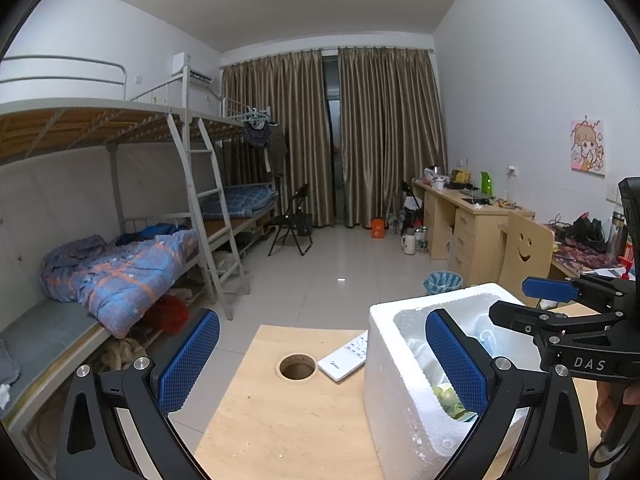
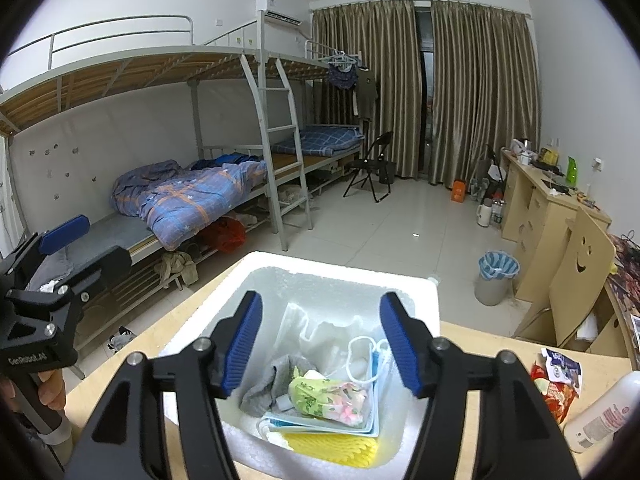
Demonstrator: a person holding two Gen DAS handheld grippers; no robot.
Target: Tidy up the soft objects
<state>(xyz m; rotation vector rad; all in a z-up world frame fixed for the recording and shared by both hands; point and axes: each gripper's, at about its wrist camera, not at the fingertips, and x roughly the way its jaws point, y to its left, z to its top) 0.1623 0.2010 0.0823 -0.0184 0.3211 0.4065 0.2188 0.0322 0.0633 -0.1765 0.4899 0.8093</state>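
Observation:
A white foam box (image 2: pixel 420 292) stands on the wooden table (image 1: pixel 288 420); it also shows in the left wrist view (image 1: pixel 400 380). Inside lie a grey cloth (image 2: pixel 268 384), a green floral packet (image 2: pixel 328 394), a face mask (image 2: pixel 370 356), a clear plastic bag (image 2: pixel 320 328) and a yellow sponge-like pad (image 2: pixel 336 446). My right gripper (image 2: pixel 320 344) is open and empty, held just above the box opening. My left gripper (image 1: pixel 322 356) is open and empty over the table, its right finger (image 1: pixel 456 356) in front of the box.
A white remote control (image 1: pixel 346 356) lies by a round hole (image 1: pixel 297 366) in the table. A red snack wrapper (image 2: pixel 556 380) and a white bottle (image 2: pixel 604 412) lie right of the box. Bunk beds stand left, desks and a bin (image 2: pixel 496 276) right.

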